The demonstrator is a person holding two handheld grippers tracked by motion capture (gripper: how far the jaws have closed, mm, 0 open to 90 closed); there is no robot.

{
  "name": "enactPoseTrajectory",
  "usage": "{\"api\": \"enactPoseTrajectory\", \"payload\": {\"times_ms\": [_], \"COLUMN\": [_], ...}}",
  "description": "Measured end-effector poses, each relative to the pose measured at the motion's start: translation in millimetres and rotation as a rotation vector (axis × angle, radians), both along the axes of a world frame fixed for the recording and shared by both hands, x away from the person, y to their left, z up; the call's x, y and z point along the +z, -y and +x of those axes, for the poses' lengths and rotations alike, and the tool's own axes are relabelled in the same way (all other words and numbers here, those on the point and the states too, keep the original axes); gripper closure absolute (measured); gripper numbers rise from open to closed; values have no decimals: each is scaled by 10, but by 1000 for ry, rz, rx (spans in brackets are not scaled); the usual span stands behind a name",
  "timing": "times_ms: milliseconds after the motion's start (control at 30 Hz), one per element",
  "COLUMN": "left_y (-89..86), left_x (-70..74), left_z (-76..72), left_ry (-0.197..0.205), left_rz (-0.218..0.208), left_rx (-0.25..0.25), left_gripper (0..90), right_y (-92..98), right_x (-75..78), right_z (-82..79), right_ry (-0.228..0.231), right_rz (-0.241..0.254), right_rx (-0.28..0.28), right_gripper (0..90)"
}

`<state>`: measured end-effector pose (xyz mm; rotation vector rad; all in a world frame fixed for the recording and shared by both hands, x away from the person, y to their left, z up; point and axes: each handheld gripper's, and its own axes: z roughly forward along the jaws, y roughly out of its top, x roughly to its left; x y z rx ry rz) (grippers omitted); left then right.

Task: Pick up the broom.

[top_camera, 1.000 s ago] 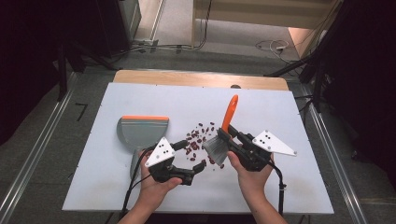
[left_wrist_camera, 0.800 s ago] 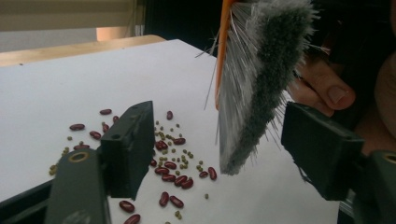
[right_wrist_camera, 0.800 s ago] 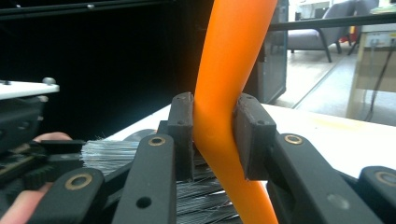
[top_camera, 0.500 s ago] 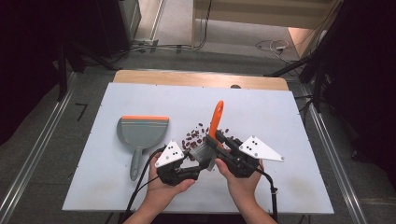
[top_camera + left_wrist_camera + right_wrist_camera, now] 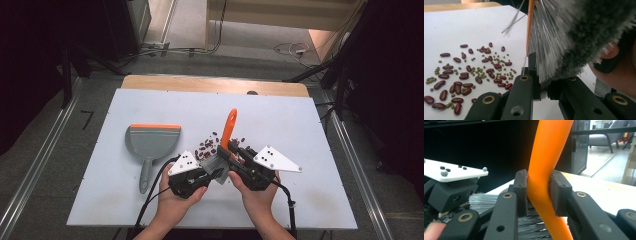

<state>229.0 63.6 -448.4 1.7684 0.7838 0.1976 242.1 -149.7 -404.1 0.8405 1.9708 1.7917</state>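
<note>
A hand brush with an orange handle (image 5: pixel 229 127) and grey bristles (image 5: pixel 214 162) is held up over the white table (image 5: pixel 300 125). My right gripper (image 5: pixel 227 150) is shut on the handle (image 5: pixel 546 157), with the pads pressing it from both sides (image 5: pixel 539 192). My left gripper (image 5: pixel 212 175) has just been closing, and its jaws now pinch the bristle end (image 5: pixel 564 45) of the brush (image 5: pixel 544 87). A scatter of red kidney beans and small green beans (image 5: pixel 469 72) lies on the table just beyond the brush (image 5: pixel 207 145).
A grey dustpan with an orange lip (image 5: pixel 150 142) lies flat at the left, its handle pointing toward the near edge. A wooden strip (image 5: pixel 215 84) runs along the table's far edge. Cables trail from both grippers off the near edge.
Both hands came together near the table's front middle. The brush swung more upright. The left gripper moved right to the brush head and closed on the bristles.
</note>
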Motion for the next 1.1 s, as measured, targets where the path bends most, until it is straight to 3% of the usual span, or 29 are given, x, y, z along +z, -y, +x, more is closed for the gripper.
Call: {"api": "enactPoseTrajectory", "payload": {"times_ms": [67,267,333,567,733,867,967,1100], "left_y": [-29,-141,-220,-343,-346,-340,-338,-342], "left_x": [15,46,75,137,141,144,145,144], "left_z": [4,36,51,67,57,50,51,56], "left_ry": [7,12,24,46,60,60,53,46], "left_rz": [11,6,-9,-18,-20,-23,-36,-46], "left_rx": [-6,-24,-70,-187,-273,-307,-338,-355], "left_gripper": [857,860,860,860,859,859,859,858], "right_y": [15,141,197,376,342,273,237,245], "right_x": [13,112,127,145,111,32,-15,-42], "right_z": [29,168,220,398,440,464,469,488], "right_ry": [2,-26,-40,-97,-159,-208,-222,-245], "right_rz": [-11,-11,-14,12,-1,-10,-27,-1], "right_rx": [30,170,204,403,543,659,694,719], "right_gripper": [666,497,480,459,461,470,490,521]}}
